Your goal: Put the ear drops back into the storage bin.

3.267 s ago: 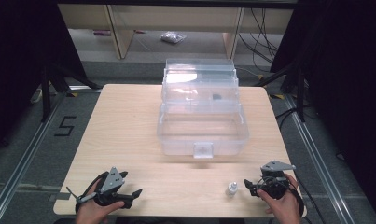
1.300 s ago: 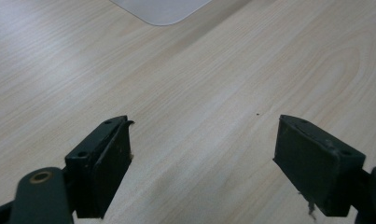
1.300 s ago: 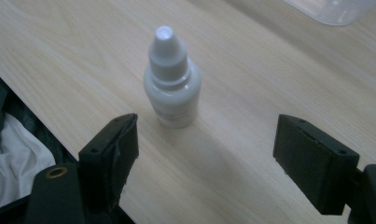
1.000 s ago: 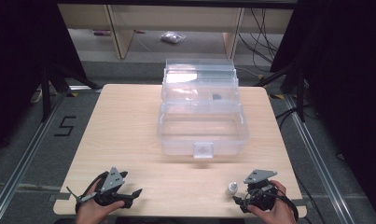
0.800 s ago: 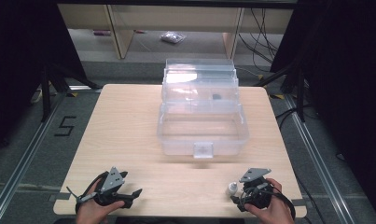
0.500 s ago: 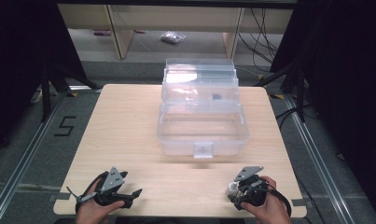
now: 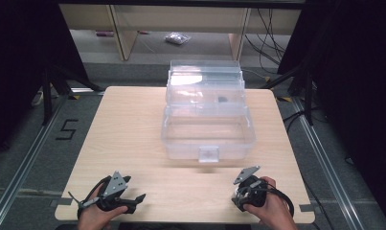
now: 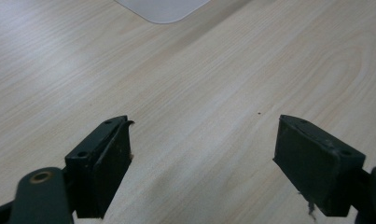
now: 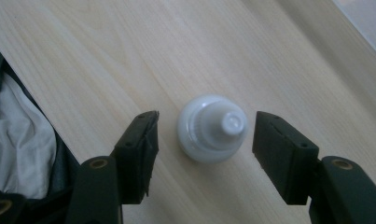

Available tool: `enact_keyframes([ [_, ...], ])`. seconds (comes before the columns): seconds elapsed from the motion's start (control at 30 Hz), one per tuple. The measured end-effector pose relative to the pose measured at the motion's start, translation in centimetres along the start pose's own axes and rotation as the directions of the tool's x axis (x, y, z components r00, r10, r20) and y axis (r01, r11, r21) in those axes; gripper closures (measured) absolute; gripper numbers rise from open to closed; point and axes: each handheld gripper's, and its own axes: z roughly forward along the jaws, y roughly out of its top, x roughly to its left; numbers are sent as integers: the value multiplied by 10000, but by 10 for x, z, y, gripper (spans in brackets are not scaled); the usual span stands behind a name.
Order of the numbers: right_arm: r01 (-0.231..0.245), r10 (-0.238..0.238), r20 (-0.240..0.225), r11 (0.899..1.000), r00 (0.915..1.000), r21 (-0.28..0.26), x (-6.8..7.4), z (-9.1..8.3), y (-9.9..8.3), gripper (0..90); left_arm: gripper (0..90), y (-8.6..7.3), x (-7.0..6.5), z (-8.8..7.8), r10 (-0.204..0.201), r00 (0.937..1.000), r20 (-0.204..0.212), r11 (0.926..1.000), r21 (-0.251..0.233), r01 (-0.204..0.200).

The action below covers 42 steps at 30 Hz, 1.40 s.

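A small white cone-shaped cap or bottle (image 9: 213,128) stands on the wooden table (image 7: 133,134) near its front right. My right gripper (image 9: 204,135) straddles it, and its jaws have just been closing. A narrow gap still shows between each pad and the white piece. In the high view, a hand holds the right gripper (image 7: 238,196) at the front edge, covering that piece. My left gripper (image 7: 133,199) rests at the front left, pointing right. In its own view the left gripper (image 8: 202,149) stands wide open over bare wood.
An open clear plastic box (image 7: 207,143) with stepped tiers stands mid-table, its front latch facing me. A corner of it shows in the right gripper view (image 9: 367,18). White cloth (image 9: 17,140) lies just past the table's front edge. Shelving stands behind the table.
My right gripper has slid left along the front edge onto the white piece, and its jaws have narrowed around it. The left gripper has stayed where it was.
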Motion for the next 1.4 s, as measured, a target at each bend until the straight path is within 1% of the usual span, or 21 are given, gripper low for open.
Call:
enact_keyframes([
  [0.07, 134, -134, -31, 9999, 9999, 68, -1, 1, 2, 432, 180, 0, 1, -1, 152, 9999, -72, 9999, 74, -151],
  [0.2, 210, -208, -56, 9995, 9998, 247, -1, 2, 4, 460, 180, 0, 0, 0, -17, 10000, -13, 10000, -10, 17],
  [0.37, 320, -317, -112, 9989, 9994, 349, -3, 2, 7, 496, 180, 0, 1, 0, 157, 9999, -47, 9999, 35, -157],
  [0.4, 603, -600, -100, 9977, 9981, 316, -4, 3, 8, 501, 180, 0, 1, 0, 164, 9999, -47, 9999, 42, -164],
  [0.47, 577, -573, -106, 9977, 9983, 354, -4, 3, 9, 511, 180, 0, 0, -1, 16, 10000, -73, 10000, 85, -16],
  [0.5, 455, -452, -86, 9980, 9989, 450, -3, 3, 10, 515, 180, 0, 1, -1, 189, 9998, -45, 9998, 39, -189],
  [0.67, 656, -644, -191, 9953, 9977, 711, -3, 8, 13, 548, 180, 0, 1, -1, 65, 9999, -81, 10000, 49, -64],
  [0.7, 721, -717, -70, 9944, 9974, 778, -3, 9, 13, 557, 180, 0, 2, -1, 231, 9997, -81, 9997, 66, -230],
  [0.73, 1009, -1000, -149, 9915, 9949, 823, -5, 10, 14, 565, 180, 0, 1, -1, 150, 9999, -85, 9999, 44, -150],
  [0.8, 810, -800, -138, 9922, 9967, 951, -4, 11, 13, 581, 180, 0, 1, -1, 197, 9998, -81, 9998, 63, -197],
  [0.93, 859, -839, -248, 9918, 9962, 947, -4, 12, 14, 599, 180, 0, 1, -1, 200, 9998, -39, 9998, 49, -200],
  [0.97, 910, -898, -161, 9910, 9958, 978, -5, 11, 14, 600, 180, 0, 0, -1, 34, 10000, 9, 10000, 74, -35],
  [1.0, 810, -804, -96, 9906, 9967, 1102, -4, 10, 14, 600, 180, 0, 1, -1, 92, 10000, -14, 9999, 67, -92],
  [1.07, 933, -925, -122, 9905, 9956, 1007, -4, 8, 15, 600, 180, 0, 2, 0, 230, 9997, -58, 9997, 38, -230],
  [1.1, 838, -832, -112, 9920, 9965, 948, -3, 7, 15, 601, 180, 0, 0, 0, 60, 10000, -1, 10000, -11, -60],
  [1.17, 913, -897, -226, 9924, 9957, 823, -3, 6, 16, 601, 180, 0, 0, 0, 50, 10000, -28, 10000, 19, -50],
  [1.23, 904, -902, -68, 9931, 9959, 750, -4, 0, 18, 601, 180, 0, 1, 0, 171, 9998, -51, 9998, 65, -171],
  [1.27, 982, -980, -64, 9920, 9952, 790, -5, -2, 19, 601, 180, 0, 0, 0, 88, 9999, -65, 9999, -59, -89],
  [1.3, 851, -843, -155, 9940, 9963, 683, -5, -3, 20, 601, 180, 0, 0, 0, 88, 9999, -65, 9999, -59, -89],
  [1.37, 1069, -1054, -271, 9925, 9941, 588, -7, -6, 23, 601, 180, 0, 0, 0, 13, 10000, -55, 10000, 17, -13],
  [1.4, 952, -939, -243, 9937, 9953, 591, -8, -8, 24, 601, 180, 0, 1, 0, 184, 9998, -112, 9998, 3, -184],
])
